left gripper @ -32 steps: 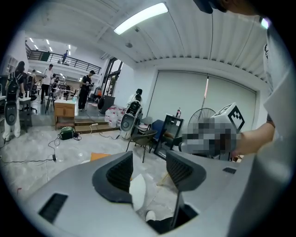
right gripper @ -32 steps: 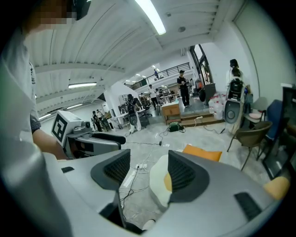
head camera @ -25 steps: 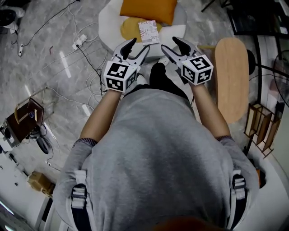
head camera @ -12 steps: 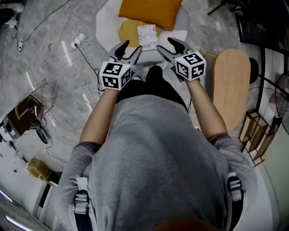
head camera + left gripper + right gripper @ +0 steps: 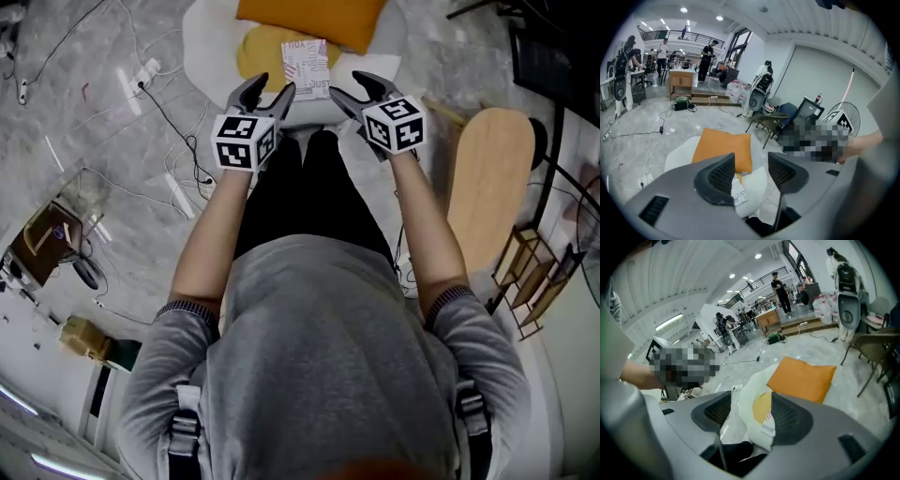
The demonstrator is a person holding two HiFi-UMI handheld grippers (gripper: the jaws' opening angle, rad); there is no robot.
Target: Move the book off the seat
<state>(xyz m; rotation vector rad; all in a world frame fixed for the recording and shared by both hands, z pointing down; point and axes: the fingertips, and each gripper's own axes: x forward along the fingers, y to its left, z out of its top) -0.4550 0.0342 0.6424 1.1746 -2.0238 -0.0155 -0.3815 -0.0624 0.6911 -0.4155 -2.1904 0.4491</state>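
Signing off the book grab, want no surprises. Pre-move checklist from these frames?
1. Book lying on the yellow cushion of the seat: ok.
2. Left gripper jaws apart, nothing in them: ok.
3. Right gripper jaws apart, nothing in them: ok.
4. Either gripper at the book: not ok, both are short of it.
5. Book free of the orange pillow behind it: cannot tell.
6. Spot to set the book down: cannot tell.

White power strip point(image 5: 145, 70) and loose cables point(image 5: 183, 141) lie on grey marble floor point(image 5: 75, 141). Oval wooden board point(image 5: 487, 187) at right, slatted rack point(image 5: 539, 281) beside.
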